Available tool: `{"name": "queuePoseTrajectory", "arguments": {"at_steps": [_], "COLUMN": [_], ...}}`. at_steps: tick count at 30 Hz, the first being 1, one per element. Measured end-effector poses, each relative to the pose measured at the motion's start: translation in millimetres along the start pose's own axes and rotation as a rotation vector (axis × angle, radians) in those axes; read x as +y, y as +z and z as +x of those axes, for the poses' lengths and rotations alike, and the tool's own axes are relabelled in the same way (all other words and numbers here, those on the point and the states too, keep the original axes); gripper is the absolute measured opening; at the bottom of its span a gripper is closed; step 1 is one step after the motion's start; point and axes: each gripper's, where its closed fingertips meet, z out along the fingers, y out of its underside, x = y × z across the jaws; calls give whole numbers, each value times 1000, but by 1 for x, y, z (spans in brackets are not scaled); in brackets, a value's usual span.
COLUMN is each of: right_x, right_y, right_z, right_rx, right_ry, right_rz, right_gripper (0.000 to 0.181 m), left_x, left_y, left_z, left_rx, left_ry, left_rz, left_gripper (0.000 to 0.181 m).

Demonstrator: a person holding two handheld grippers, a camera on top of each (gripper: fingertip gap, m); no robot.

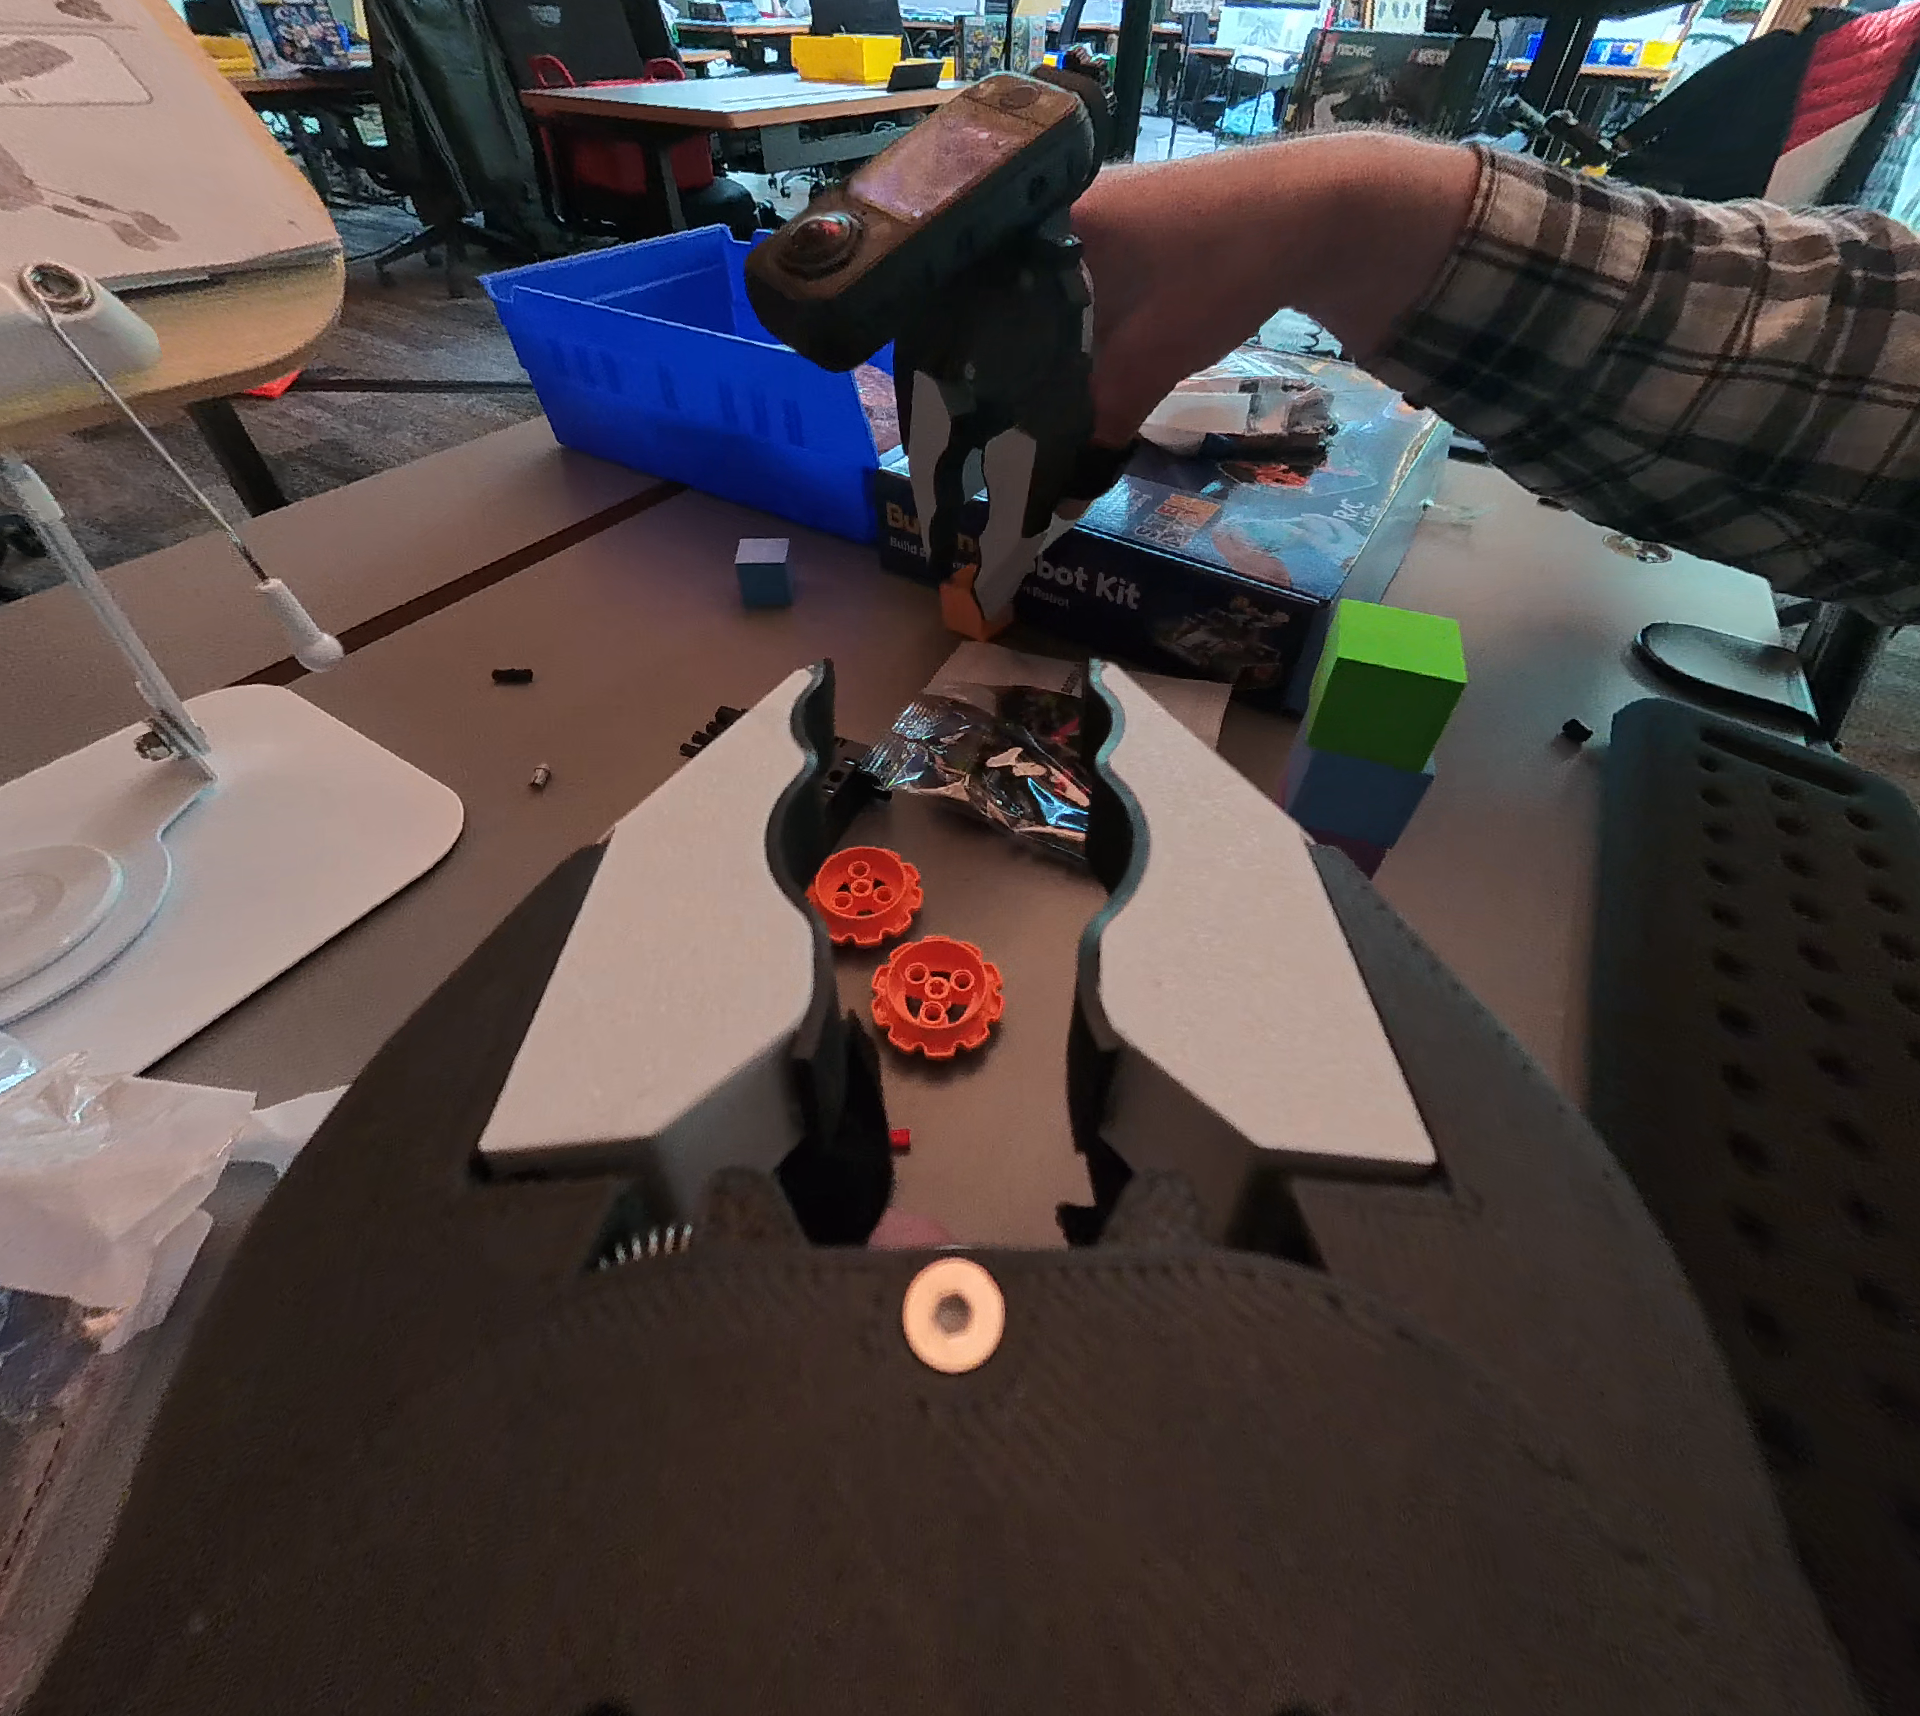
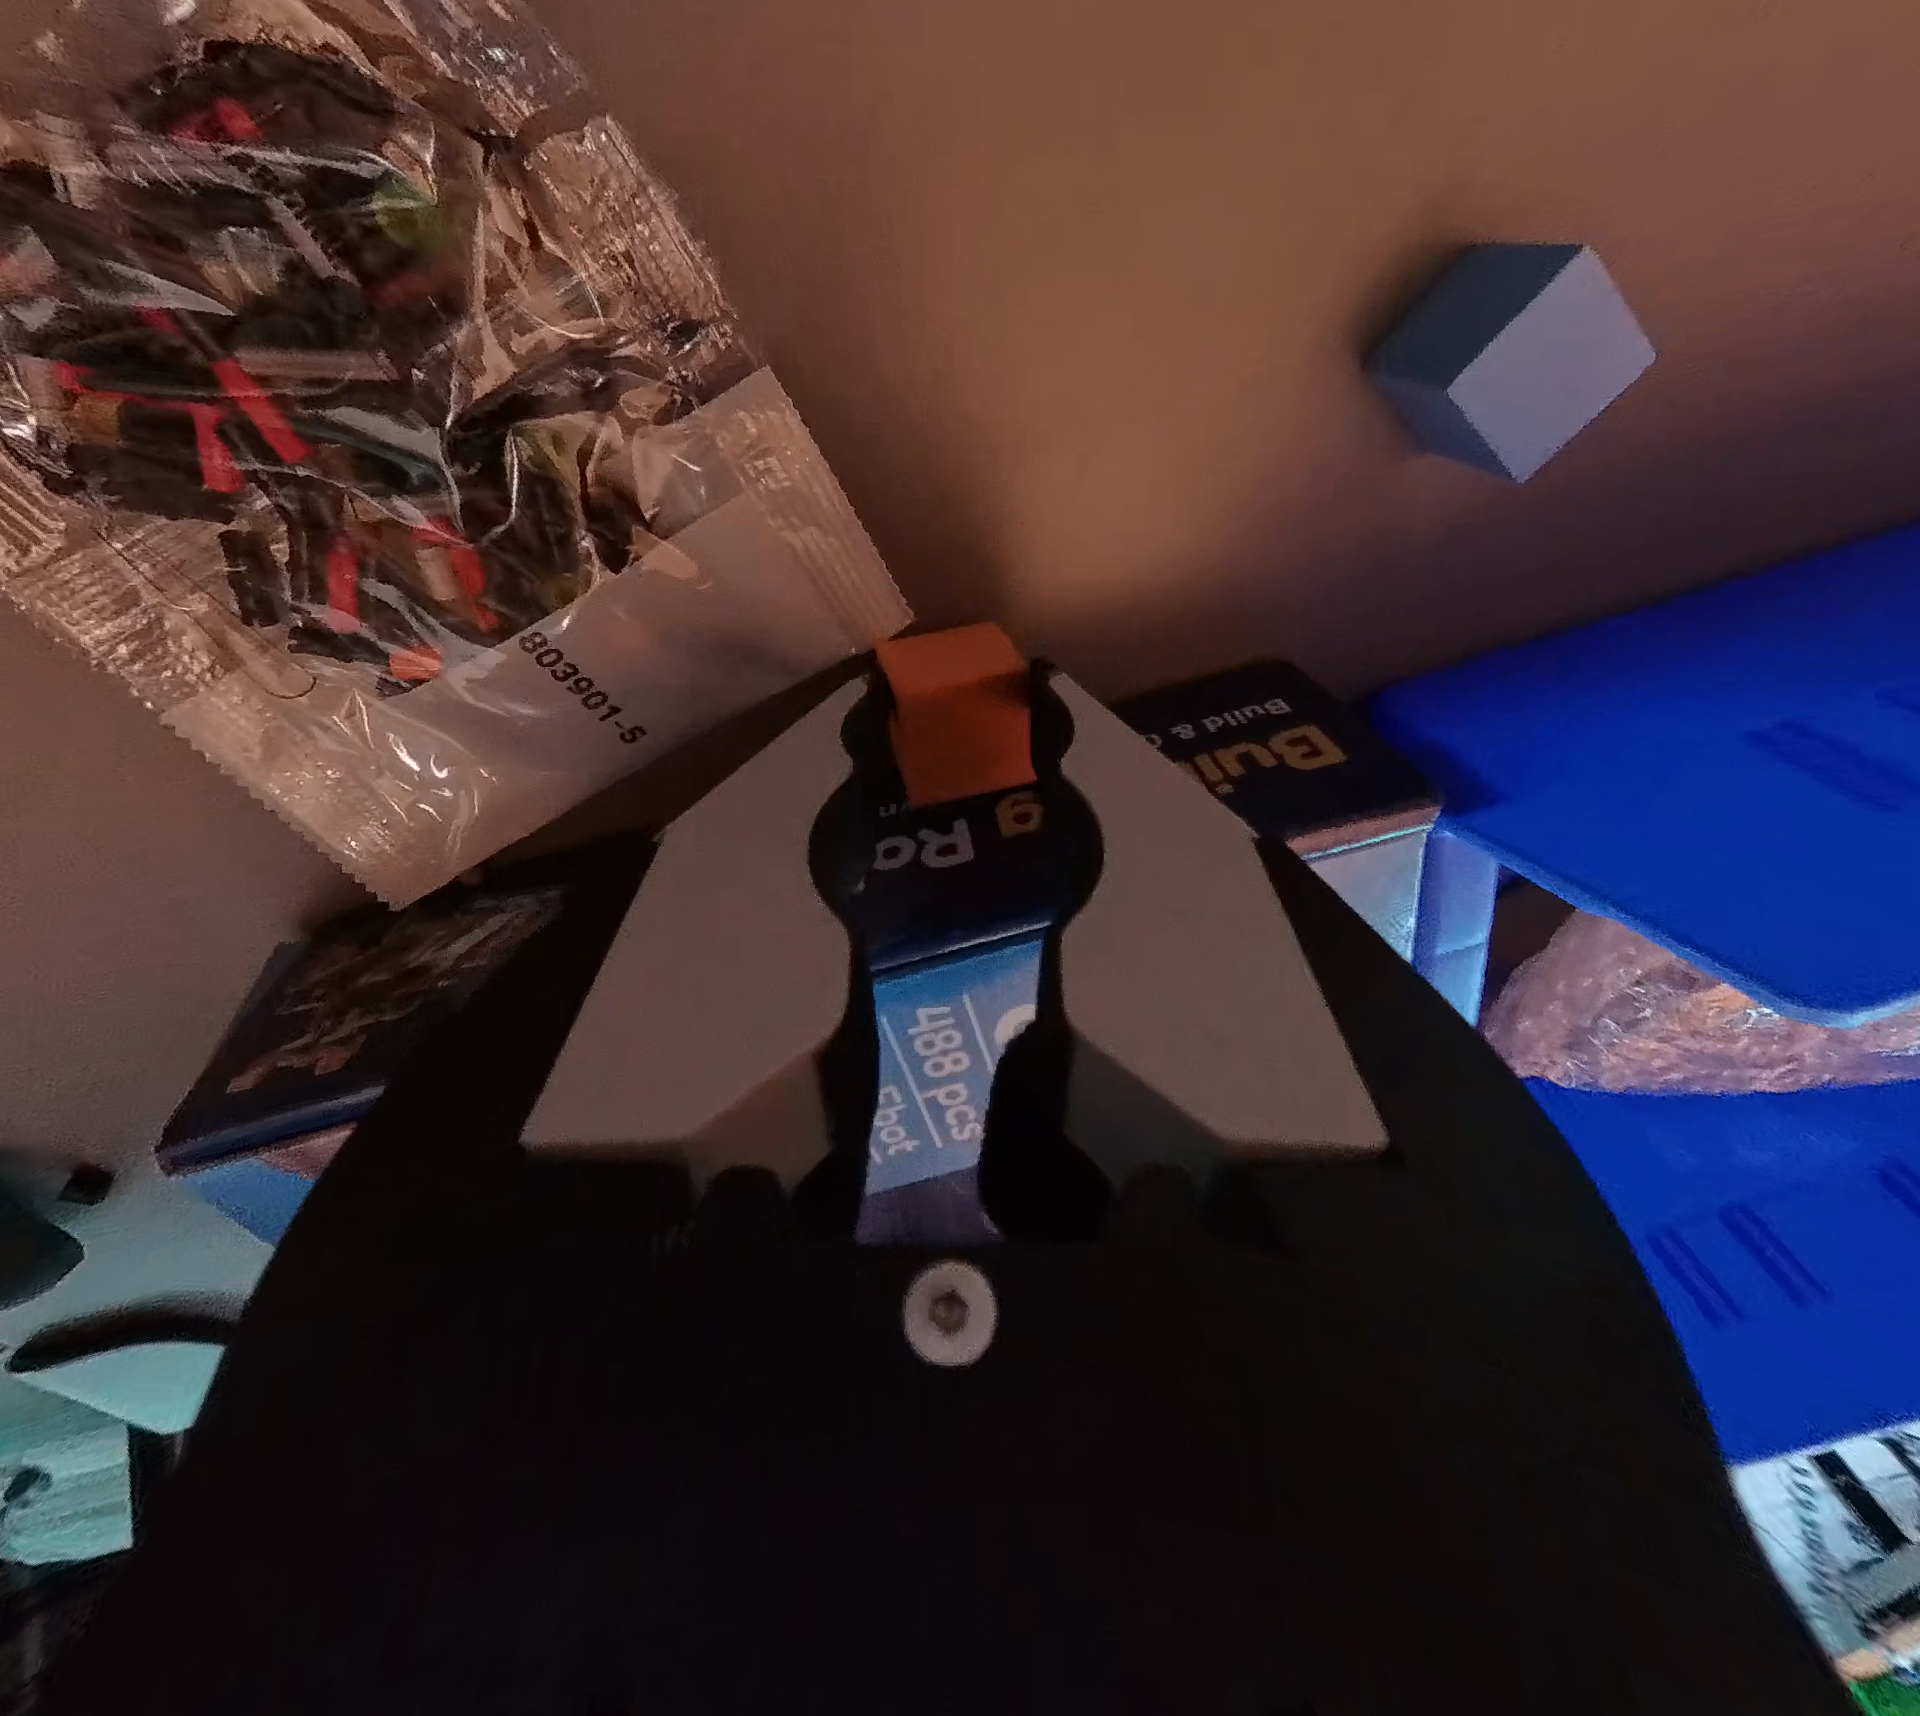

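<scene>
Brown table point(image 2: 1143, 160): right gripper point(image 2: 954, 690) fingers clamp orange cube point(image 2: 951, 710); left gripper point(image 1: 961, 731) fingers apart over orange gears point(image 1: 899, 949).

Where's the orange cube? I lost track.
In both views, the orange cube sits clamped in the right gripper, beside the kit box.

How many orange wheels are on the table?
2. One orange wheel lies beside the left finger of the open left hand-held gripper; the other orange wheel touches it, nearer the camera. More may be hidden.
</scene>
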Motion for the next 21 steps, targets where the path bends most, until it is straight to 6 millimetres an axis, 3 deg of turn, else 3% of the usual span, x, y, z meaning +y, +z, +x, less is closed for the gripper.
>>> {"name": "queuePoseTrajectory", "arguments": {"at_steps": [3, 6, 10, 13, 16, 21], "right_x": [-6, -29, -67, -76, -79, -78], "right_y": [-11, -52, -132, -171, -184, -178], "right_z": [-3, -25, -90, -138, -165, -174], "right_rx": [-9, -49, -137, -235, -320, -384], "right_ry": [1, 11, -40, -71, -70, -28], "right_rz": [64, 291, 727, 978, 1134, 1264], "right_gripper": [26, 26, 26, 26, 26, 26], "left_x": [0, -3, -3, 0, -1, 0], "left_y": [-2, -3, -4, -3, -3, -4], "left_z": [-2, -4, -7, -8, -7, -9], "left_rx": [-11, -22, -35, -38, -38, -48], "left_ry": [6, -4, -21, -24, -30, -34], "left_rz": [2, 12, 12, 4, 9, 9], "left_gripper": [44, 44, 43, 43, 43, 43]}}
